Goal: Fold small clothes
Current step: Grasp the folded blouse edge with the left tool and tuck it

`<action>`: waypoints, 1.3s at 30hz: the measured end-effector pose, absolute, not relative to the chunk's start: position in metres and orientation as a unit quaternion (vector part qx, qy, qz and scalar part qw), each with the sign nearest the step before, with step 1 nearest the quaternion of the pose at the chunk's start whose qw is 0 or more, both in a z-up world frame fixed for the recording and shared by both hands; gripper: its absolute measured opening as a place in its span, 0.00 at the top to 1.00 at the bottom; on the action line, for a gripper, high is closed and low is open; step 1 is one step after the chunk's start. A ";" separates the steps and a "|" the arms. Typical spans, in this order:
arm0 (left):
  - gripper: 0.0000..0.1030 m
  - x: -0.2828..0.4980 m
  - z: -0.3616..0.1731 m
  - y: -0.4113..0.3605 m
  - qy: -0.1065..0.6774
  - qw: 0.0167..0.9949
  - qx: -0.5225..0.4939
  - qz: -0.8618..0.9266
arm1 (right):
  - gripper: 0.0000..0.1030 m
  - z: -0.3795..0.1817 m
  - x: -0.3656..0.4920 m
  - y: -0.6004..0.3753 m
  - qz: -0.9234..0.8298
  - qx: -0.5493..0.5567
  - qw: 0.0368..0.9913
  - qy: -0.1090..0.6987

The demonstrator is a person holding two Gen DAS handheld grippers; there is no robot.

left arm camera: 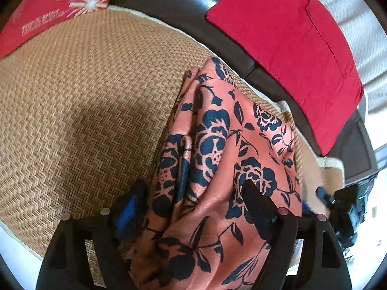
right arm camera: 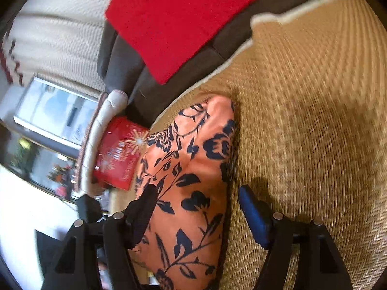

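Note:
A salmon-pink cloth with a dark blue flower print (left arm camera: pixel 217 145) lies bunched on a woven straw mat (left arm camera: pixel 84 108). My left gripper (left arm camera: pixel 193 186) points down over its near end. The jaws stand wide, the blue-padded finger (left arm camera: pixel 131 207) is at the cloth's left edge, and the black finger (left arm camera: pixel 256 205) rests over the fabric. In the right wrist view the same cloth (right arm camera: pixel 193 164) runs up between the fingers of my right gripper (right arm camera: pixel 197 189). That gripper's black finger (right arm camera: pixel 145 207) overlaps the cloth, while the blue pad (right arm camera: pixel 254 215) stands just clear of its right edge.
A red cushion (left arm camera: pixel 285 48) leans on the dark sofa back (left arm camera: pixel 188 2) behind the mat. A red printed box (left arm camera: pixel 58 7) sits at the mat's far left corner. The mat's pale border (right arm camera: pixel 271 19) meets the sofa, and a window (right arm camera: pixel 58 111) shows beyond.

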State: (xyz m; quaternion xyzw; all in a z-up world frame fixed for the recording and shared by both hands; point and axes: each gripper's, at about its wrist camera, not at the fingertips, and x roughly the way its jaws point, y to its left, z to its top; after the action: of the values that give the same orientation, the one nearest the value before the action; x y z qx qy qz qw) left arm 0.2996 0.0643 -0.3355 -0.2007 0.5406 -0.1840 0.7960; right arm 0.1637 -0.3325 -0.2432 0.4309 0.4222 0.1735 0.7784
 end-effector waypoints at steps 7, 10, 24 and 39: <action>0.21 0.293 -0.330 0.054 0.543 0.799 -0.168 -0.196 | 0.29 -0.251 0.167 -0.323 0.199 0.444 0.764 0.423; 0.21 0.291 -0.327 0.050 0.535 0.805 -0.159 -0.199 | 0.28 -0.249 0.173 -0.309 0.197 0.427 0.774 0.425; 0.62 0.279 -0.307 0.000 0.489 0.842 -0.112 -0.197 | 0.67 -0.209 0.171 -0.263 0.163 0.281 0.861 0.391; 0.64 0.245 -0.293 -0.139 0.468 0.843 -0.016 -0.266 | 0.93 -0.183 0.109 -0.363 0.095 0.245 0.900 0.347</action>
State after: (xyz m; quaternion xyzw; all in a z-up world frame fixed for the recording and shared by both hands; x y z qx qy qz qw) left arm 0.2448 -0.1392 -0.2934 -0.0157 0.4676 -0.2662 0.8428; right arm 0.1092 -0.3625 -0.1826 0.2452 0.3473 0.0954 0.9001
